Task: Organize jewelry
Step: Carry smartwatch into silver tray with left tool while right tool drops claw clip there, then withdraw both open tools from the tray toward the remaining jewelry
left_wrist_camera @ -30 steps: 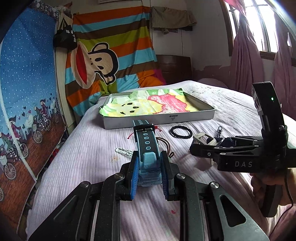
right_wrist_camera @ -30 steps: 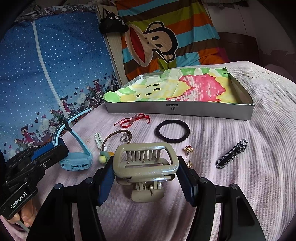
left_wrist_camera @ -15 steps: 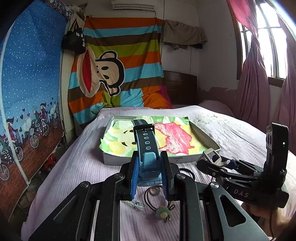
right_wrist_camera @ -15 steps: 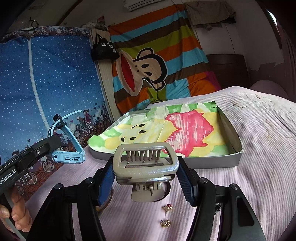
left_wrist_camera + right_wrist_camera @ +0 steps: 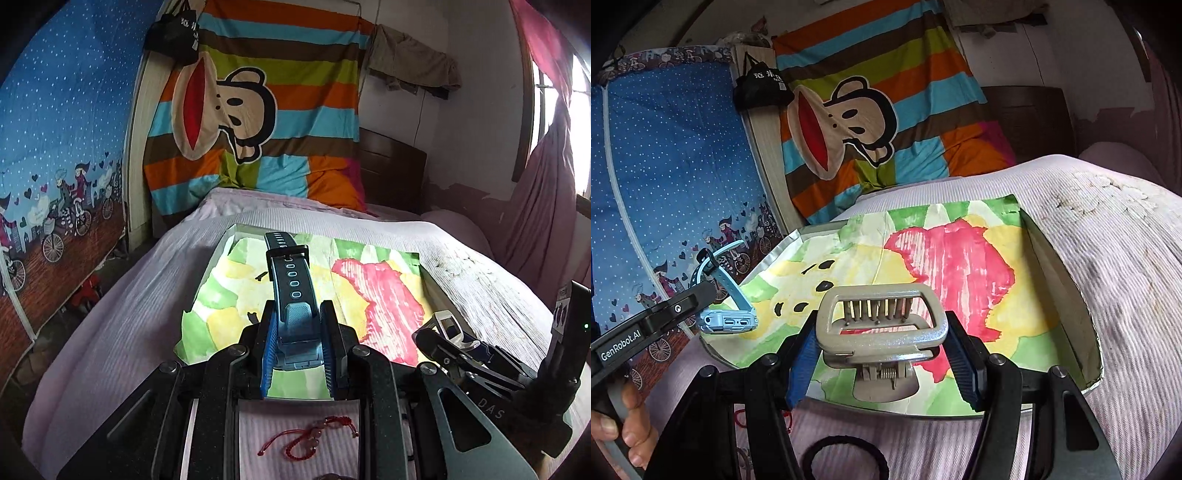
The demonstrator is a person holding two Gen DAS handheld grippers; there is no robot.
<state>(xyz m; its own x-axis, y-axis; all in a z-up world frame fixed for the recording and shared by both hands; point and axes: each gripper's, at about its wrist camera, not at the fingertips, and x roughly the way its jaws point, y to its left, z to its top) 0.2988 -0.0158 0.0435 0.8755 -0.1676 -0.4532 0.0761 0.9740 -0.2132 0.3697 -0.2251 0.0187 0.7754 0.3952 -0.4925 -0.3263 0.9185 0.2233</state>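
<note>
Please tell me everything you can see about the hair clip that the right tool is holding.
The hair clip is a large claw clip, beige-grey, with a matte plastic look. It has a rounded rectangular frame, a row of teeth inside the opening, and a metal spring at the hinge below. It stands upright, clamped at both sides between the blue pads of the right tool. It is held above the near part of the tray with the painted paper. Only the pads touch it.

Blue watch (image 5: 295,317), beige hair claw (image 5: 879,328), red bracelet (image 5: 317,437), striped blanket (image 5: 277,110).
</note>
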